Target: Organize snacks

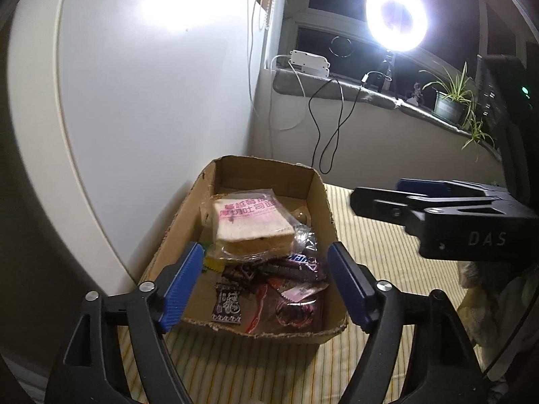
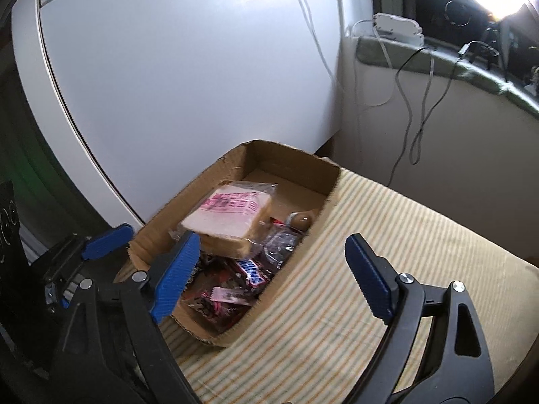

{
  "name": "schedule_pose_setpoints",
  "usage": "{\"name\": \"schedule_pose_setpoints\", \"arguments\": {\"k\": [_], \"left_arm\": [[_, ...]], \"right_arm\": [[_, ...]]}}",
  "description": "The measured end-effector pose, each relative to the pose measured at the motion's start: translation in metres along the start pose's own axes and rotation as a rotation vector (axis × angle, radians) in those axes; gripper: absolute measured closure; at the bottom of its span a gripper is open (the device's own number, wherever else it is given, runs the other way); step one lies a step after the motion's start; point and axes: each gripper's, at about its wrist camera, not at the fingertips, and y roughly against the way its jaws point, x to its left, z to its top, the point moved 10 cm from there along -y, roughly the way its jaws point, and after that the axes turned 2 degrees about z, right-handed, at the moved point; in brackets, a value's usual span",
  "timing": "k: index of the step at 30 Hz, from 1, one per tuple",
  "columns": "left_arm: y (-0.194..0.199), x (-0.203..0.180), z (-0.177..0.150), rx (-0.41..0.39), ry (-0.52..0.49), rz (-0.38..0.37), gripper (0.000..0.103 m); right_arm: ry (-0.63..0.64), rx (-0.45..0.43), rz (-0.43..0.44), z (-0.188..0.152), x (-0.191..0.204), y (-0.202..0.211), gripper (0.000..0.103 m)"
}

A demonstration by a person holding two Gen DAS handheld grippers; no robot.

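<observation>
Left hand-held gripper [image 1: 266, 281] agape; right hand-held gripper [image 2: 273, 277] agape; potted plant [image 1: 449, 99] only left view.

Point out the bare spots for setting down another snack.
Free: the cardboard box floor behind the bread pack, by its far wall; the striped cloth right of the box. Crowded: the box's near half, heaped with wrappers.

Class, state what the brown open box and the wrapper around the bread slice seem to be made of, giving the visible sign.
Brown open box: apparently corrugated cardboard, matte, with ragged torn edges. Bread-slice wrapper: probably thin clear plastic film, glossy and crinkled, with pink print.
</observation>
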Motion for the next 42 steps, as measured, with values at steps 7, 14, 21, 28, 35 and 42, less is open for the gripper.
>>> {"name": "schedule_pose_setpoints", "arguments": {"k": [7, 14, 21, 28, 35, 42], "left_arm": [[0.013, 0.003, 0.000, -0.020, -0.014, 0.043, 0.022], [0.022, 0.009, -0.003, -0.028, 0.003, 0.086, 0.022], [0.027, 0.007, -0.005, -0.033, -0.001, 0.105, 0.022], [0.028, 0.006, -0.005, -0.032, -0.004, 0.107, 0.022], [0.031, 0.000, -0.005, -0.038, -0.015, 0.107, 0.022], [0.032, -0.001, -0.006, -0.040, -0.017, 0.109, 0.022]], "right_arm": [[0.040, -0.089, -0.122, -0.010, -0.007, 0.031, 0.009], [0.012, -0.132, -0.179, -0.029, -0.016, 0.054, 0.009], [-0.026, -0.134, -0.184, -0.042, -0.027, 0.066, 0.009], [0.010, -0.139, -0.211, -0.047, -0.024, 0.072, 0.009], [0.023, -0.141, -0.215, -0.049, -0.021, 0.074, 0.009], [0.026, -0.142, -0.225, -0.050, -0.022, 0.075, 0.009]]}}
